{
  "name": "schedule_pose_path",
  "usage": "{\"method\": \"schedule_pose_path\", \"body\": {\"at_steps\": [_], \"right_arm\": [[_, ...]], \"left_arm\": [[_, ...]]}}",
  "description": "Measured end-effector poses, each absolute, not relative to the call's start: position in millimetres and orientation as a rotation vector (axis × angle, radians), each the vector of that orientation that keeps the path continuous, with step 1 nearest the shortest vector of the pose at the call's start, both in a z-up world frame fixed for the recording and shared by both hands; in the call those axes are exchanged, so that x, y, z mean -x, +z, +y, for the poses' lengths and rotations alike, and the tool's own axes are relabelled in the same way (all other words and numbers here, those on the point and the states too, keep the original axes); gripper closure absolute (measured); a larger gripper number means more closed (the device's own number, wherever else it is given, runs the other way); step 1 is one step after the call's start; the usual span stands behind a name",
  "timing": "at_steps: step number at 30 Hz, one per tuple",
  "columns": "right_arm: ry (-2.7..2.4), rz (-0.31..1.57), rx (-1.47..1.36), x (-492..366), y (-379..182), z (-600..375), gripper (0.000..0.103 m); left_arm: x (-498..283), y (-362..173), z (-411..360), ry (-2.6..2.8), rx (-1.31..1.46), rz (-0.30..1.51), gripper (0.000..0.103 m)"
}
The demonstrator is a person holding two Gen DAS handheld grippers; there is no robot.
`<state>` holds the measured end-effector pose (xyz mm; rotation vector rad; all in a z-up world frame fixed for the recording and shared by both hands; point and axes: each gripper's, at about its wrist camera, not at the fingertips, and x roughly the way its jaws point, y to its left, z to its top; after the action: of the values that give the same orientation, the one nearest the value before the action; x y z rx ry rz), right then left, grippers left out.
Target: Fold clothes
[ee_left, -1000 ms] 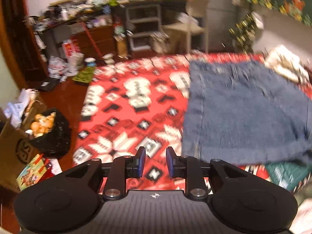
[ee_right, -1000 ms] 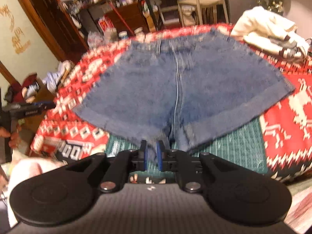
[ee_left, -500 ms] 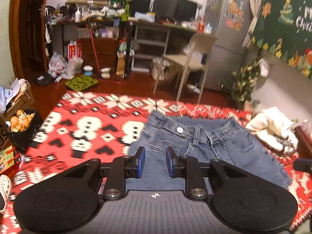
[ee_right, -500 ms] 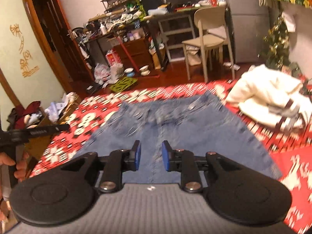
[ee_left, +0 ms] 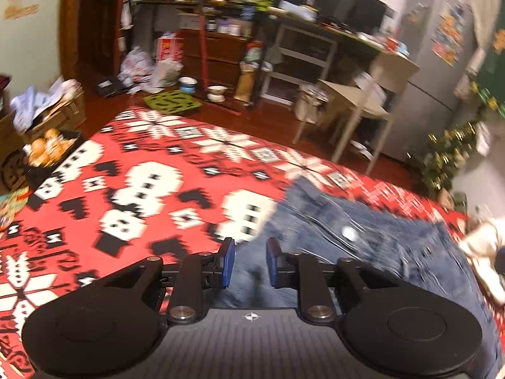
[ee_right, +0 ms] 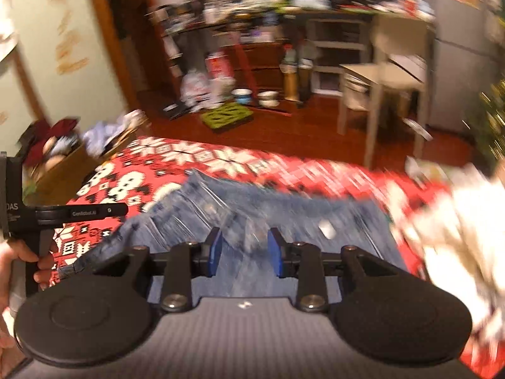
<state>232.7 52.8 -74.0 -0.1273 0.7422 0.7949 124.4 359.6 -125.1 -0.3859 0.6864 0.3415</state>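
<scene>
Both tools have swung over the denim shorts on the red blanket; left tool closing, right tool opening, both empty.

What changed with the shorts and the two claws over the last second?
The right claw let go of the denim shorts: its jaws, then pinching the crotch, have just been opening and stand apart and empty. The shorts, then seen hems-first, now lie folded with the waistband up. The left claw swung over their edge, closing slightly, empty. The red blanket and white garment stayed.
</scene>
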Motion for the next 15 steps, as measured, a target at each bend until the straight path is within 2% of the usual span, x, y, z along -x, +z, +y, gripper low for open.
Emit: {"method": "schedule_pose_path", "body": {"at_steps": [6,15], "right_arm": [[0.966,0.765,0.254,-282.8,-83.0,146.6,0.066],[0.986,0.868,0.323,-326.2,-153.0,224.9,0.066]], "left_arm": [[-123.1,-122.5,381.9,0.343,0.41,0.68,0.084],[-130.6,-128.7,382.5,0.307,0.361,0.709,0.084]]}}
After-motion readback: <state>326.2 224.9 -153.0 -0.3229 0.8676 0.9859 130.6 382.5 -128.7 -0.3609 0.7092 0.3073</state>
